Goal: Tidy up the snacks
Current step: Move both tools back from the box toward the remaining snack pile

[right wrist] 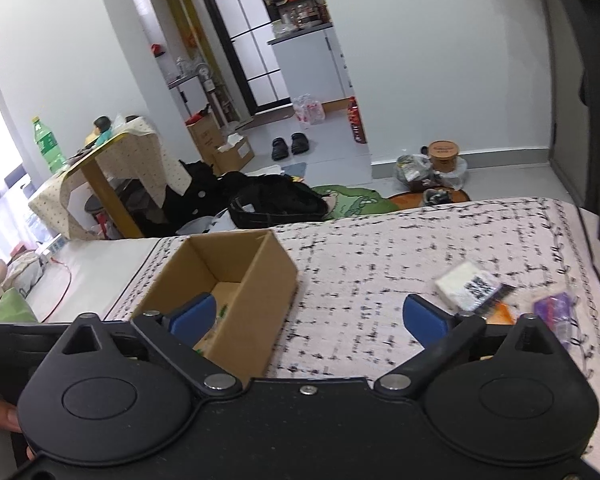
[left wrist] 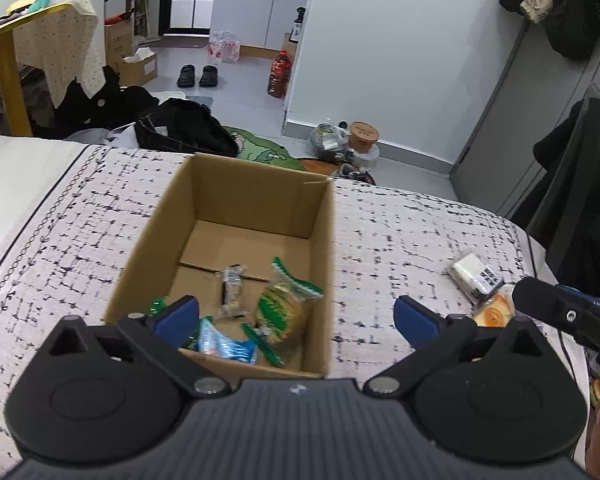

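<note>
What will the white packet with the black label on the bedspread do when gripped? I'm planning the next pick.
The white packet looks like a soft block in clear film, so it would probably give slightly and feel light. Its glossy wrapper may slip between hard pads. Lying flat on the soft bedspread, it seems unlikely to roll.

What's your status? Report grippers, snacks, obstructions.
Left gripper and right gripper open, empty. Several snacks in box; white packet and others on the cloth. Nothing in the way.

- A cardboard box (left wrist: 236,240) sits on the bed (left wrist: 400,232).
- Snack packets (left wrist: 276,312) lie inside it.
- More packets (left wrist: 476,276) lie on the bed to its right.
</note>
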{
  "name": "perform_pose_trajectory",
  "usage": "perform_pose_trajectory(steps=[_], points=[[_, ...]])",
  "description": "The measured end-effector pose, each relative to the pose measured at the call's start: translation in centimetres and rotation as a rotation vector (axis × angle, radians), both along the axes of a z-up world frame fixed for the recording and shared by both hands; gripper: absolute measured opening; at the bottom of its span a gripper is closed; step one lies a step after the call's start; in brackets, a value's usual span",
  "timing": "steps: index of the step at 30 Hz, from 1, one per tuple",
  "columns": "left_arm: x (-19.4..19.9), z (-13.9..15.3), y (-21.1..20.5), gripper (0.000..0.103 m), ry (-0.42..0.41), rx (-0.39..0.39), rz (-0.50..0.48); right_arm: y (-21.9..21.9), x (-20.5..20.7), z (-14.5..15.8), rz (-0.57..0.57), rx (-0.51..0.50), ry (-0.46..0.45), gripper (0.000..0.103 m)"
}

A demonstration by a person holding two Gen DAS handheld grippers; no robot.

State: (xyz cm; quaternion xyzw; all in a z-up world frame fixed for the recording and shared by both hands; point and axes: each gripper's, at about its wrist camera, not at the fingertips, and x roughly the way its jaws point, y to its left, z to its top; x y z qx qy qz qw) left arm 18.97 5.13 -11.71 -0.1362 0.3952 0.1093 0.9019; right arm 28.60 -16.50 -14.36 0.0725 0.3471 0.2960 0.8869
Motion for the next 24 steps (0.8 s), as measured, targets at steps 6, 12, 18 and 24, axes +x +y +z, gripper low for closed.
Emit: perform_pose_trajectory(steps=[6,12,18,24], points=[[0.3,-0.3,-1.8,0.103,-0.002,-0.010,-0.039,-2.5,-0.4,-0.7,-0.041,-0.009,0.008,0.103],[0.6,-0.7,-3.3,0.103,0.002,-0.028,-0.079,-4.5,-1.0,-1.6,-0.063,-0.015,0.022,0.103],[0.8,-1.3,-4.9,0.103,0.012,-0.048,-0.117,-6.4,-1.4,-2.3,-0.088,-0.010,0.046,0.103],[1.2,-2.4,-6.9,0.103,0.038,-0.063,-0.161,-8.2,-2.1,-3.5,-0.116,-0.037,0.071,0.103]])
